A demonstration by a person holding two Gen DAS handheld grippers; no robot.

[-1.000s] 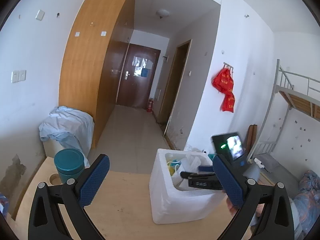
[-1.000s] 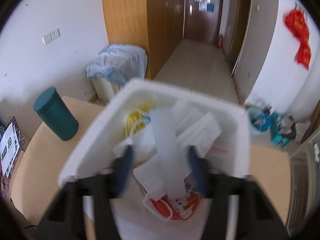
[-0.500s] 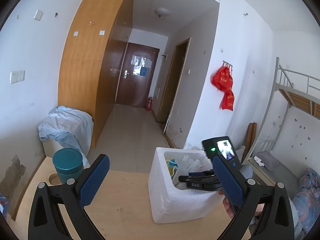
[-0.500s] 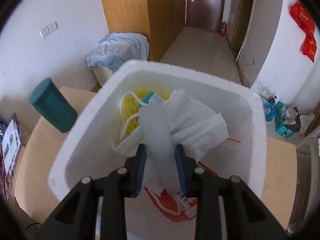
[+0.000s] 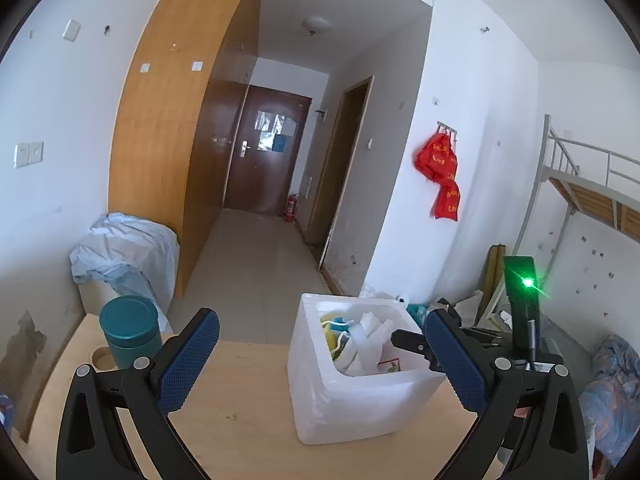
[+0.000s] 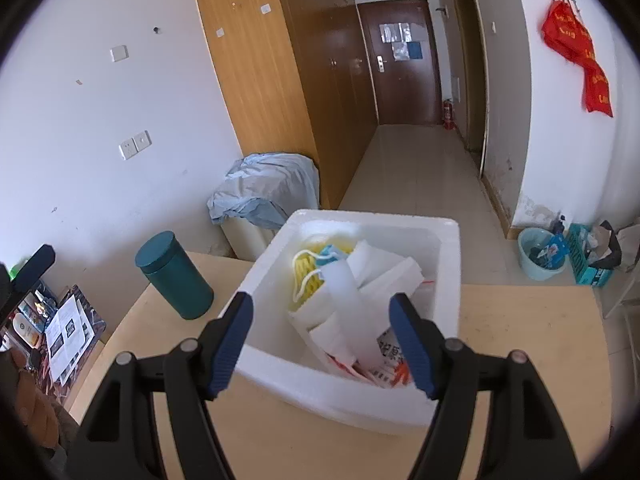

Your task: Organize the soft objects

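Note:
A white foam box [image 5: 352,412] stands on the wooden table [image 5: 240,412], filled with soft things: white foam sheets, a yellow net sleeve [image 6: 308,276] and a red-printed bag. An upright white foam strip [image 6: 344,292] rests among them. My right gripper [image 6: 322,304] hovers over the box's near rim [image 6: 340,392]; its jaws are opening, the strip stands in the gap and neither pad touches it. In the left wrist view the right gripper [image 5: 412,346] reaches in over the box's right side. My left gripper [image 5: 320,320] is open and empty, short of the box.
A teal lidded canister [image 6: 176,276] stands on the table left of the box. Printed booklets [image 6: 68,332] lie at the table's left edge. Beyond the far edge are a sheet-covered bin [image 6: 264,196], a hallway, and a blue bucket [image 6: 540,252] on the floor.
The right gripper let go of the white foam strip, spread its jaws wide and drew back and up from inside the box. The left gripper stayed put.

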